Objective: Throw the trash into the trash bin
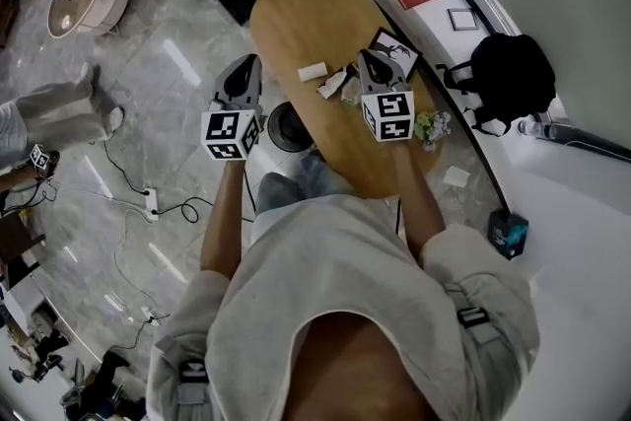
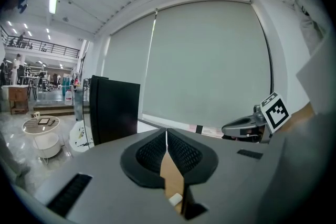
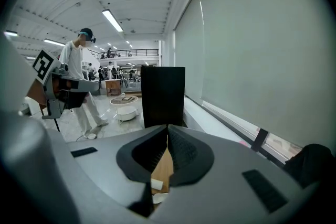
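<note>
trash bin (image 1: 289,127): I see part only, left gripper (image 1: 253,61) covers its side | scraps (image 1: 333,84): too small for me to name | table (image 2: 169,173): a sliver between jaws in both gripper views

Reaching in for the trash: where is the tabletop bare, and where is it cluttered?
Bare: the far end of the wooden table beyond the white scrap, and the near end on the person's side of the right gripper. Crowded: the middle, where wrappers lie beside that gripper.

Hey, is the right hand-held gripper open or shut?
Shut and empty. On the right hand-held gripper the jaws meet at their tips, with only the wooden table showing below them.
</note>
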A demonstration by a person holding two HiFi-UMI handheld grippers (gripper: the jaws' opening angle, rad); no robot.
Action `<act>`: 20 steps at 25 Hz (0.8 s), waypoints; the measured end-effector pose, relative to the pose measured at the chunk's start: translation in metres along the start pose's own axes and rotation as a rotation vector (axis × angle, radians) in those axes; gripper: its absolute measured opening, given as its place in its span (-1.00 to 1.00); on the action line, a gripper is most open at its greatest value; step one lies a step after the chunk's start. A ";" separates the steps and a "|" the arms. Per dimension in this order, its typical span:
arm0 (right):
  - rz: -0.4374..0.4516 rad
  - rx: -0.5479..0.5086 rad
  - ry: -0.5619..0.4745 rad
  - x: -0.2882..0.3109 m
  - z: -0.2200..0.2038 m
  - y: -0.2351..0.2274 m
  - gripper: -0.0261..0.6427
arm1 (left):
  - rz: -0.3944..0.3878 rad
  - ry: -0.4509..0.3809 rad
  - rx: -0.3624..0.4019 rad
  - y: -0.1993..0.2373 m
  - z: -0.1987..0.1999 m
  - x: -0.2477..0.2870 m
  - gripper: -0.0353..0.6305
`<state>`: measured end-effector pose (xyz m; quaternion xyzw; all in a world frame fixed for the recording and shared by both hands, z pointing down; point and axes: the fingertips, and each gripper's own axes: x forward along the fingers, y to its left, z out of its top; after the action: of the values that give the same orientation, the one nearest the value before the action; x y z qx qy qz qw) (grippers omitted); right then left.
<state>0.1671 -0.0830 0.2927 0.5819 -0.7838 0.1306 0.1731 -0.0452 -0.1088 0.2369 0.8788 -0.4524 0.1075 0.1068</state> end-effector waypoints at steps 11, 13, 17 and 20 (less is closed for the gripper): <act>0.025 0.024 0.104 0.042 -0.050 0.005 -0.83 | 0.005 0.089 -0.038 0.026 -0.058 0.031 -0.82; 0.021 0.026 0.122 0.048 -0.060 0.010 -0.83 | -0.006 0.097 -0.043 0.029 -0.068 0.035 -0.82; 0.019 0.029 0.162 0.057 -0.080 0.027 -0.83 | -0.033 0.105 -0.055 0.039 -0.090 0.040 -0.82; 0.011 0.054 0.189 0.061 -0.097 0.039 -0.83 | -0.051 0.110 -0.066 0.049 -0.109 0.044 -0.82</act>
<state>0.1250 -0.0857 0.4062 0.5670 -0.7634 0.2071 0.2299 -0.0703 -0.1396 0.3577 0.8789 -0.4264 0.1381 0.1632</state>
